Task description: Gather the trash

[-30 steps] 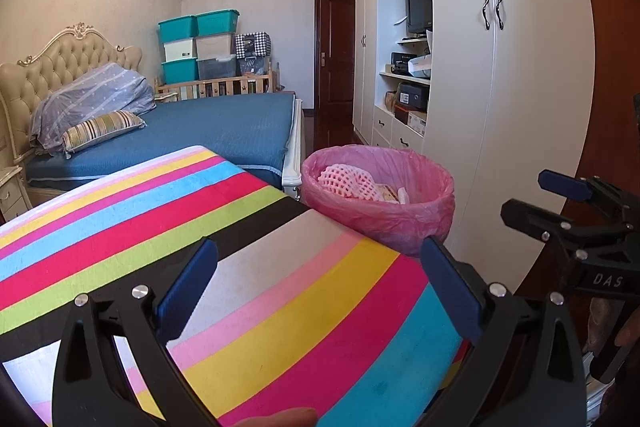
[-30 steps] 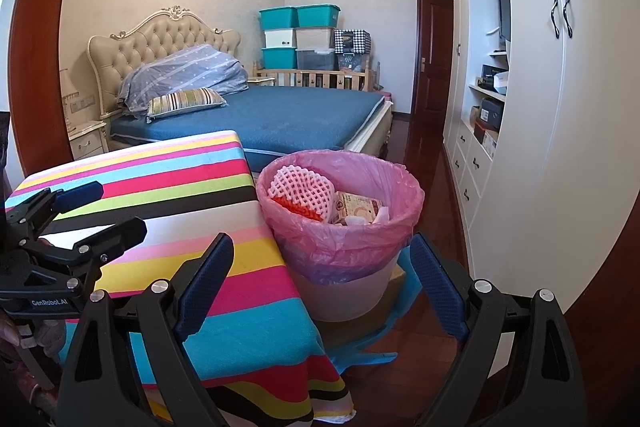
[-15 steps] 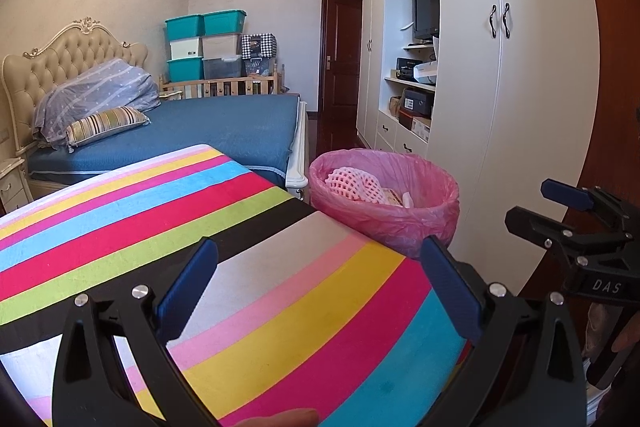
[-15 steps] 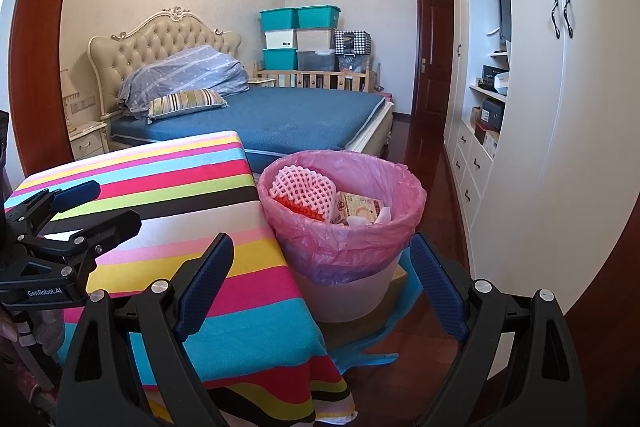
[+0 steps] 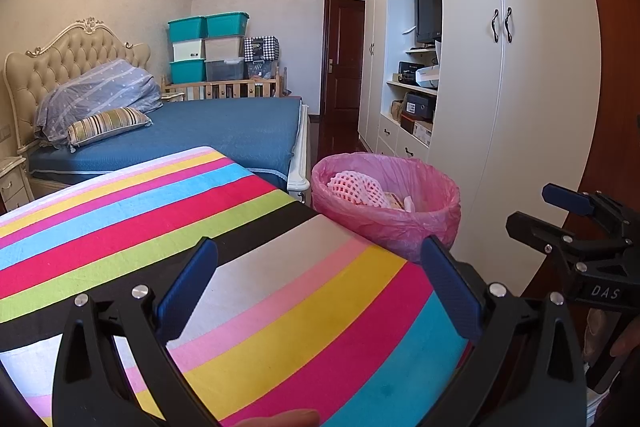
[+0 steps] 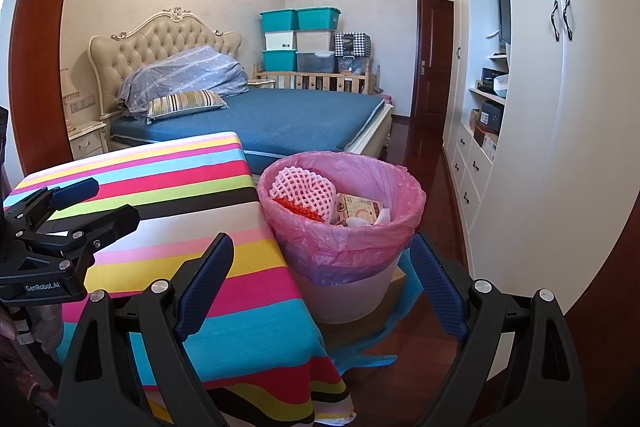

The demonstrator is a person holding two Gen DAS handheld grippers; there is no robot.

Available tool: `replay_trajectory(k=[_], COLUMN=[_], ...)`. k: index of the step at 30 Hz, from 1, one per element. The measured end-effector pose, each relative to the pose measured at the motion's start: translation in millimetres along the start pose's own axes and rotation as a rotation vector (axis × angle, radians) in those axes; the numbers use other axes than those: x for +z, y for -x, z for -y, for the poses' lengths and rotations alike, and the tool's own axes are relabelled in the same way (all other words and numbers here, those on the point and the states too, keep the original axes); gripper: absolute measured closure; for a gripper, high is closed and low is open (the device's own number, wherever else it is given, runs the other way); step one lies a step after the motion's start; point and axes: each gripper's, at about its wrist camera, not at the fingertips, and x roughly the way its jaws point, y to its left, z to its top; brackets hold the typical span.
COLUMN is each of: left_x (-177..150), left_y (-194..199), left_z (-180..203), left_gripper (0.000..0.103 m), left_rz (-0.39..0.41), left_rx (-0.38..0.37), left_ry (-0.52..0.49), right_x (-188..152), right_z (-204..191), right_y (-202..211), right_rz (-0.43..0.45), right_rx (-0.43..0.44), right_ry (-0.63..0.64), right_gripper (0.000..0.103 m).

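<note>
A white bin lined with a pink bag [image 6: 344,227] [image 5: 386,203] stands on the floor by the table's corner. Inside lie a white foam net [image 6: 306,189], something orange-red under it, a printed carton [image 6: 358,213] and crumpled white paper. My left gripper [image 5: 320,291] hovers open over the striped tablecloth [image 5: 160,211], nothing between its blue pads. My right gripper [image 6: 322,283] is open in front of the bin, also empty. Each gripper shows in the other's view: the right one [image 5: 576,223] and the left one [image 6: 76,211].
A bed with a blue cover [image 6: 304,119] lies beyond the table, stacked teal and white storage boxes [image 6: 300,39] behind it. White wardrobes with open shelves [image 6: 560,107] line the right wall. A blue sheet [image 6: 376,351] lies under the bin on the dark wooden floor.
The left view has drifted slightly, so the bin sits a little further right and lower. Both grippers stay open and empty; the right view barely shifts.
</note>
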Motion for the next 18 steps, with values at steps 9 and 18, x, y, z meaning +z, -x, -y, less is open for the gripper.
replay_trajectory(k=[9,18], left_x=[-1.9,-3.3], left_y=[0.2,0.0], left_z=[0.7,2.2], left_gripper=[0.005,0.005], left_rz=[0.001,0.002], left_rx=[0.001,0.002], left_ry=[-0.004,-0.009], right_x=[-1.3,-1.7], right_z=[-0.3,-0.4], right_y=[0.5,0.4], right_rz=[0.001,0.001], right_rx=[-0.006,-0.006], right_ry=[0.001,0.001], right_gripper=[0.018,0.018])
